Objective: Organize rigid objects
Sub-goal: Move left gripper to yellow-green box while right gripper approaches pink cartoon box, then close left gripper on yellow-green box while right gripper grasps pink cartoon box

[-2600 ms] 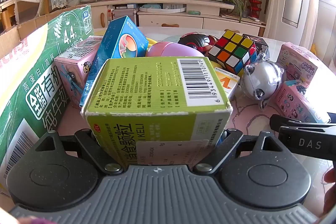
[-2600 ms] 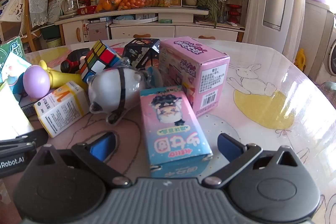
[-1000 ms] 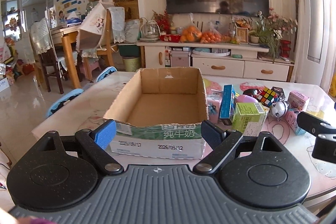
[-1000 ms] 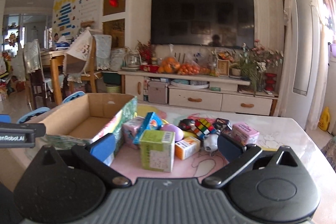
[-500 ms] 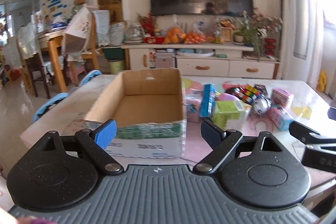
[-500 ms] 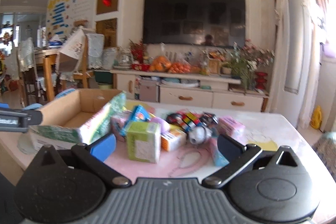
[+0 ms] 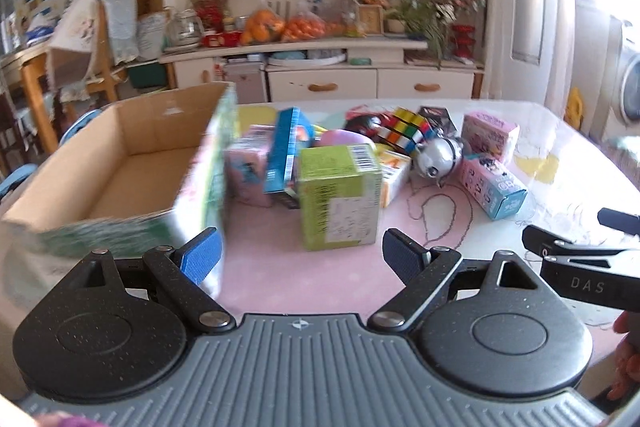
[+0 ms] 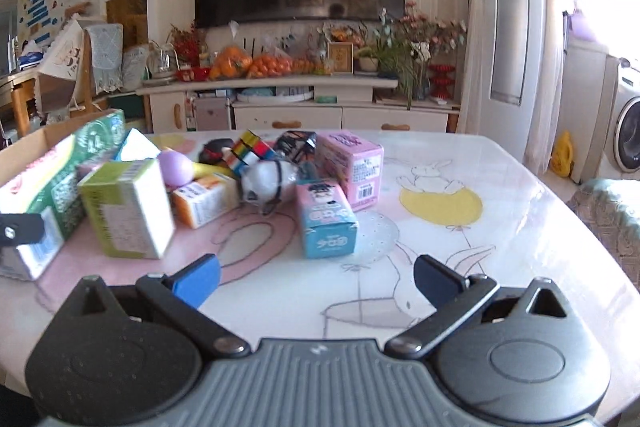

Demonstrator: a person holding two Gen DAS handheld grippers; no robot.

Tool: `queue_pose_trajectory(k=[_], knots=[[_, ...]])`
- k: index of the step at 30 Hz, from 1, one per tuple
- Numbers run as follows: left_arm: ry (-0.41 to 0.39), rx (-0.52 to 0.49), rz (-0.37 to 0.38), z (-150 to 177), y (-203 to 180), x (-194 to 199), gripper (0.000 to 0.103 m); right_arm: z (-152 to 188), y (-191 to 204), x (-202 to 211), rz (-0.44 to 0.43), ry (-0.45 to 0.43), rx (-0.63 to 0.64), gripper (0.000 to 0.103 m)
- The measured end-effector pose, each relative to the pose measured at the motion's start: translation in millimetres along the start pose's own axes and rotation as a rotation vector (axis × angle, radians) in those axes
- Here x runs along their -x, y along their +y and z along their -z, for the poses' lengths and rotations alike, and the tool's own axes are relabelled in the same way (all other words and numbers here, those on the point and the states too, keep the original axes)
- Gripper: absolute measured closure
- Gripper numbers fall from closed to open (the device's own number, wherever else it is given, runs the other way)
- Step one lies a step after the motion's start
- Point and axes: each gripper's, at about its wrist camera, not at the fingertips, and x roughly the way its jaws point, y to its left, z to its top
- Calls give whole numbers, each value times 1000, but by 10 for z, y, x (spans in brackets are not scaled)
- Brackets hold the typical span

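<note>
An open, empty cardboard box (image 7: pixel 120 155) stands on the table's left; it also shows in the right wrist view (image 8: pixel 60 155). A green medicine box (image 7: pixel 340 195) stands upright just ahead of my open, empty left gripper (image 7: pixel 300 259); it also shows in the right wrist view (image 8: pixel 128 207). Behind it lie a blue box (image 7: pixel 284 151), a purple egg (image 7: pixel 344 139), a Rubik's cube (image 7: pixel 408 125), a silver ball toy (image 7: pixel 438 157) and pink boxes (image 7: pixel 490 133). My right gripper (image 8: pixel 316 277) is open and empty, a short way before a pink-and-blue box (image 8: pixel 326 215).
The table (image 8: pixel 480 247) has a glossy top with rabbit drawings and a rounded right edge. An orange-and-white carton (image 8: pixel 204 199) lies by the green box. The right gripper's body (image 7: pixel 580 263) shows at right in the left wrist view. A TV cabinet (image 8: pixel 300 99) stands behind.
Both grippers have moved forward, closer to the table and the objects. The left one now faces the green box instead of the cardboard box. Both remain open.
</note>
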Motion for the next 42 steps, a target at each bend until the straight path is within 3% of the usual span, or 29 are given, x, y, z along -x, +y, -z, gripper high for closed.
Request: queue_pose_trajectory(k=[11,17,22,25,27,29,42], knots=[[1,-31,-52,-227,-241,-832,0,-188,-171,-547,-58,50,-4,7],[28,-44,-30,-375,-325,-1158,0,-318,-194,-822,-77,75,10,12],[56,-42,-44,-430,-312,-1296,0,-369,-189,-1012,-70,117,29,27],[52,-53,-60,-456,-285,-1291,0,-369,-202,-1085,-71,139,28,35],[54,-72,-69,-474,-287,-1276,8,-361,-189,-1130,-66,161,38,52],[59,-78,-72,-505,-272,-1273,11,-351,-166,-1143,-64,170,51,57],[20,-56,6,-731,-94,-951,13,-345,-138,-903,-26,127,55,58]])
